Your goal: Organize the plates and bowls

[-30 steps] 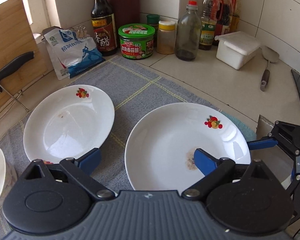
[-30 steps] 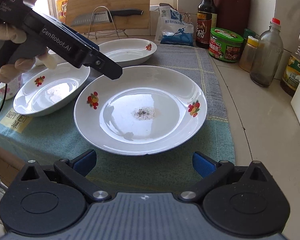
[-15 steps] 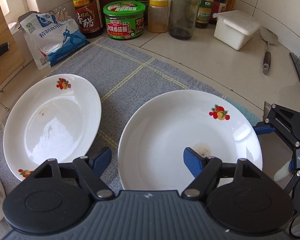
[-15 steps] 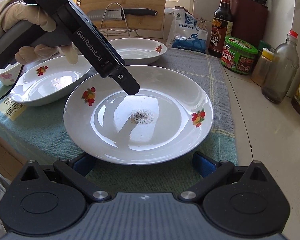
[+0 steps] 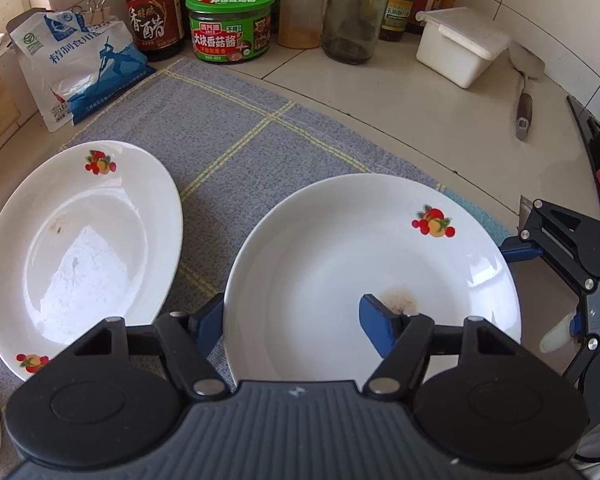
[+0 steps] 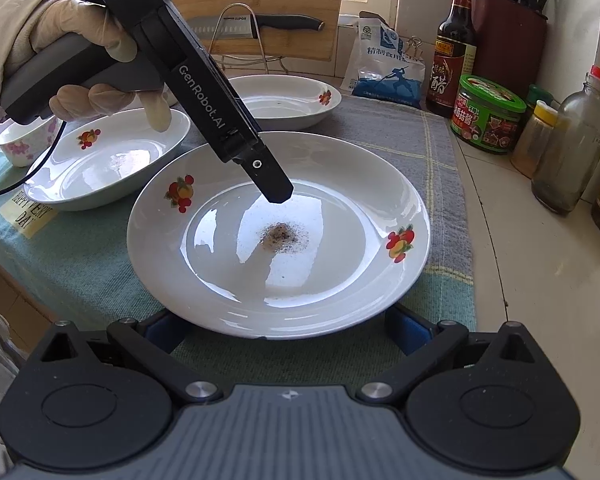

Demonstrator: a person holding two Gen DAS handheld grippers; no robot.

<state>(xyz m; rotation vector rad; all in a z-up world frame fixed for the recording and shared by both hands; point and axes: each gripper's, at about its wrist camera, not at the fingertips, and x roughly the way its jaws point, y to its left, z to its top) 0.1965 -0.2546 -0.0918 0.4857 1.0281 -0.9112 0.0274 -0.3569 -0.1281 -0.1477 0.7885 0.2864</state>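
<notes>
A large white plate (image 5: pixel 340 256) with fruit prints and a brown smudge lies on the cloth; it also shows in the right wrist view (image 6: pixel 340 184). My left gripper (image 5: pixel 290 322) is open and straddles its rim, one finger outside and one over the plate's inside. My right gripper (image 6: pixel 284 330) is open at the plate's opposite edge, both fingers partly under the rim. A second plate (image 5: pixel 80 248) lies to the left, also in the right wrist view (image 6: pixel 284 98). A third plate (image 6: pixel 104 160) and a small flowered bowl (image 6: pixel 24 144) sit further off.
A grey-green cloth (image 5: pixel 228 136) covers the counter. Behind stand a salt bag (image 5: pixel 76 68), vinegar bottle (image 5: pixel 152 4), green jar (image 5: pixel 230 26), spice jars, a glass bottle (image 5: pixel 354 8), a white box (image 5: pixel 460 44) and a spatula (image 5: pixel 524 84). A cutting board and knife (image 6: pixel 260 24) stand on a rack.
My left gripper has moved forward and down over the large plate, so that its rim now lies between the fingers. My right gripper has come up to the plate's near edge.
</notes>
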